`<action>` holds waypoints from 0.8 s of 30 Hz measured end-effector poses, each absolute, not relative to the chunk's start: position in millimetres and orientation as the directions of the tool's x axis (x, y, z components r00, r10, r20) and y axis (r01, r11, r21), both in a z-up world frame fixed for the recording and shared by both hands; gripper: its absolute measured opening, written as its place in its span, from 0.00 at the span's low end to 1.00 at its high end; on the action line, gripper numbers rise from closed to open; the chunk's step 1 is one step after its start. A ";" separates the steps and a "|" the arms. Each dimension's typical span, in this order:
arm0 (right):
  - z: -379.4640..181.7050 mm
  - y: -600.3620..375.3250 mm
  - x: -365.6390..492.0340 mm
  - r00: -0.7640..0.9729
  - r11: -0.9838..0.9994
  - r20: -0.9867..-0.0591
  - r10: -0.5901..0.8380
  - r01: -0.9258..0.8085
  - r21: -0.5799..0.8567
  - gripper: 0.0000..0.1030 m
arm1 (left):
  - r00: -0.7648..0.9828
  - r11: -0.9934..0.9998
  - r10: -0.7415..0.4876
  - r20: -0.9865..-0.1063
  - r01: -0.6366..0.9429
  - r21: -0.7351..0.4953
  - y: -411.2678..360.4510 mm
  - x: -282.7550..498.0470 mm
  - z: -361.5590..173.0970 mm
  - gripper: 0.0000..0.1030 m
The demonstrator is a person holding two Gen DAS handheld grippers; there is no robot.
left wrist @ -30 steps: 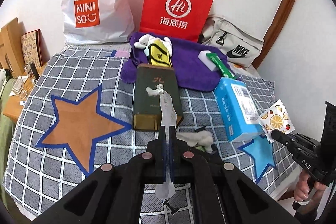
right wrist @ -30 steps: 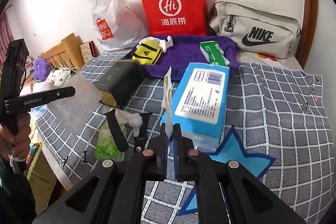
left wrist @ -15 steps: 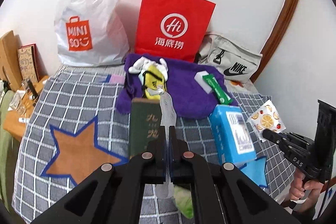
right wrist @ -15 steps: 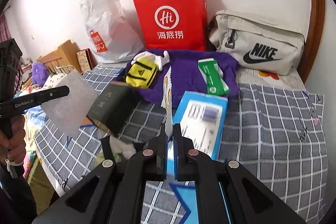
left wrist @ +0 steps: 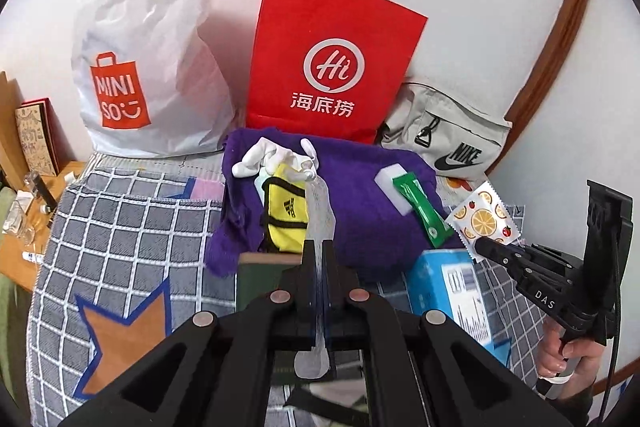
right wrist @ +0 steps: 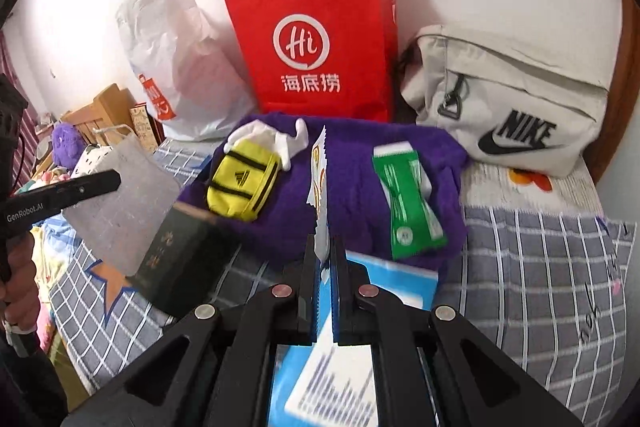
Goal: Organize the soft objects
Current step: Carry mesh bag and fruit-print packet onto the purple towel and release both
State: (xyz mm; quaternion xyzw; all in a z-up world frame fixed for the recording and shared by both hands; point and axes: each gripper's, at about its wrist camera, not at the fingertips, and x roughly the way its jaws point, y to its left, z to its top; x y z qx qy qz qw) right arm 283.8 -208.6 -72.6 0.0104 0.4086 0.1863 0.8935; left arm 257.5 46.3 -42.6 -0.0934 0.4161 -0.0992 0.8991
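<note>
A purple towel (left wrist: 360, 223) lies on the checked bedspread (left wrist: 132, 231), carrying a yellow pouch (left wrist: 286, 215), a white glove (left wrist: 260, 157) and a green packet (left wrist: 424, 211). My left gripper (left wrist: 318, 247) is shut on a thin grey sheet (left wrist: 320, 211), seen edge-on here and as a flat grey square (right wrist: 120, 203) in the right wrist view. My right gripper (right wrist: 324, 243) is shut on a fruit-print sachet (right wrist: 320, 183), whose face (left wrist: 484, 223) shows in the left wrist view. Both grippers hover near the front edge of the towel (right wrist: 360, 187).
A red paper bag (left wrist: 332, 63), a white Miniso bag (left wrist: 148, 67) and a grey Nike bag (right wrist: 508, 99) stand along the wall. A blue tissue box (left wrist: 452, 291) and a dark green box (right wrist: 180, 259) lie in front of the towel. A wooden side table (left wrist: 24, 211) is at the left.
Both grippers have moved forward over the bed toward the purple towel and the bags, each still holding its item. The two boxes now lie close under the fingers.
</note>
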 end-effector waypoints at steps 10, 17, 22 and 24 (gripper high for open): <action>-82.4 -197.7 340.5 0.562 0.916 -0.744 0.361 -0.362 0.171 0.05 | 0.631 0.960 -0.266 -0.729 0.105 -0.259 39.8 308.9 -41.6 0.02; -106.3 -194.7 372.7 0.494 0.898 -0.779 0.386 -0.394 0.196 0.05 | 0.611 0.956 -0.275 -0.742 0.096 -0.275 29.6 346.3 -54.6 0.02; -122.1 -189.2 384.5 0.453 0.887 -0.799 0.394 -0.416 0.202 0.06 | 0.585 0.944 -0.314 -0.748 0.108 -0.312 20.4 366.6 -69.8 0.03; -130.5 -189.0 388.5 0.439 0.888 -0.810 0.388 -0.415 0.200 0.06 | 0.573 0.937 -0.332 -0.749 0.113 -0.329 17.7 375.7 -77.4 0.03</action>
